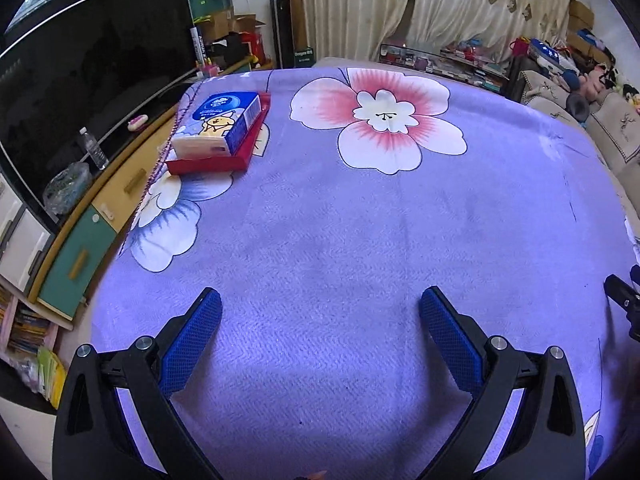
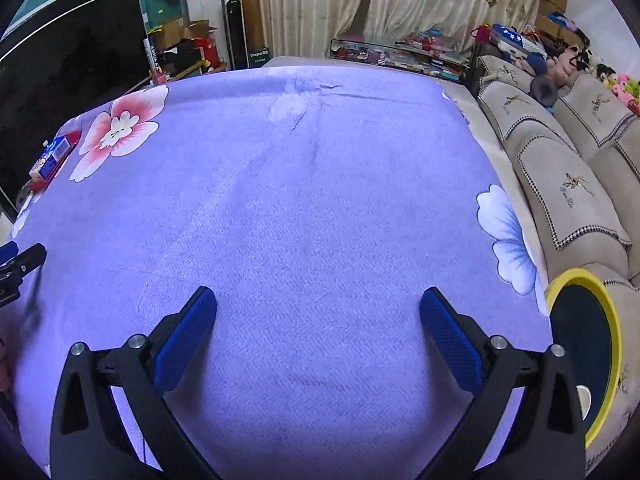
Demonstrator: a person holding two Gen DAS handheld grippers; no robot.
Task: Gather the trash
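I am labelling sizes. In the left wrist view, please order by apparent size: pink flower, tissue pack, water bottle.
1. Pink flower, clearly largest.
2. Tissue pack.
3. Water bottle, smallest, though it stands off the table, so its distance makes true size unsure.

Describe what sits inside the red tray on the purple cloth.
The red tray holds a blue tissue pack with a yellow chick print, lying on its side. Whatever lies beneath the pack is covered.

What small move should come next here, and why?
Probably pull both tools back and end: left tool and right tool are open and hold nothing, the cloth shows no loose trash, and only the tissue pack on its red tray remains. The yellow-rimmed bin sits right.
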